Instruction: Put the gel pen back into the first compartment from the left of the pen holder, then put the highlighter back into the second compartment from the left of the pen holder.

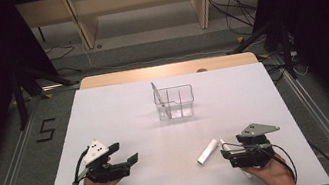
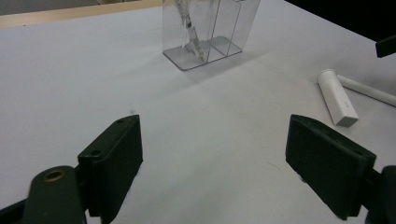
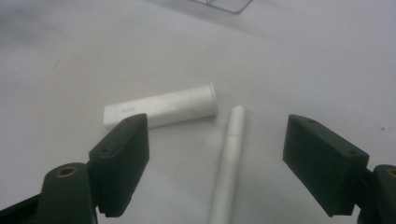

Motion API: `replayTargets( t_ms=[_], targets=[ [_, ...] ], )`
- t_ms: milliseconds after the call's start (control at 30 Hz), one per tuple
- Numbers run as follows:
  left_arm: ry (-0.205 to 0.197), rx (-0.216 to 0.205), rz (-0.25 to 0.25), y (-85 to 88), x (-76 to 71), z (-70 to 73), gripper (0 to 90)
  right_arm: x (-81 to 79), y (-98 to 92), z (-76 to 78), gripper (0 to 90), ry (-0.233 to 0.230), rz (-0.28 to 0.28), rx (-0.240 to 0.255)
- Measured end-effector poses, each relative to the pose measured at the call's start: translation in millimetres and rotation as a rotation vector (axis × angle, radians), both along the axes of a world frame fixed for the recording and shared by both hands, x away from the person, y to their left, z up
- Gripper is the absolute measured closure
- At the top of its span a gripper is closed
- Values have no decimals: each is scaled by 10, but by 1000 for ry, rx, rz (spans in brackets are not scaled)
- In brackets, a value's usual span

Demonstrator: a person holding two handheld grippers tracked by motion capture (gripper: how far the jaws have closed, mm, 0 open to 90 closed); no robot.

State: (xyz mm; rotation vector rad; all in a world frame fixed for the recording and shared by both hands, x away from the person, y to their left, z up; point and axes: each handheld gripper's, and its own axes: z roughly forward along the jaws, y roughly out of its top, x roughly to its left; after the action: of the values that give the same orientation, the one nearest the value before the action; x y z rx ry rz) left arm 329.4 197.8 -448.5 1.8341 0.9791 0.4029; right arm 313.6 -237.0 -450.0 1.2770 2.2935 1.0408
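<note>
**White on white, with black jaws**

The table (image 1: 105, 112) is plain white, with a light wood edge at the upper middle of the frame. The tube (image 3: 161, 108) and the pen (image 3: 229, 158) are both white. The organiser (image 1: 174, 102) is clear and without colour. Both grippers, left gripper (image 1: 124, 152) and right gripper (image 1: 224, 152), are black, each with a grey plate on top. On the grey floor at left there is a black "5" (image 1: 46, 129).

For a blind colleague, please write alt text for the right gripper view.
The open right gripper hovers over a white table, its black jaws either side of a thin white pen. A short white tube lies just beyond, near the pen's tip.
</note>
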Motion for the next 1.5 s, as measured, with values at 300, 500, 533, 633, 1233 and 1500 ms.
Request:
replayTargets(
  t_ms=[300,500,533,633,1233,1500],
  targets=[
    [-11,-11,15,49,6,-2,189,18,-39,0,270,52,-8,-22],
    [-14,-6,15,47,4,-6,188,19,-16,-20,296,77,2,-52],
    [-14,-8,16,45,1,-5,188,23,-14,-25,302,83,4,-55],
    [-18,-7,16,47,1,-2,188,37,-14,-41,322,101,4,-62],
    [-35,-8,12,35,1,-13,187,51,18,-108,465,163,-13,-113],
    [-33,-3,12,30,-15,-28,187,90,61,-123,545,175,-22,-131]
  ],
)
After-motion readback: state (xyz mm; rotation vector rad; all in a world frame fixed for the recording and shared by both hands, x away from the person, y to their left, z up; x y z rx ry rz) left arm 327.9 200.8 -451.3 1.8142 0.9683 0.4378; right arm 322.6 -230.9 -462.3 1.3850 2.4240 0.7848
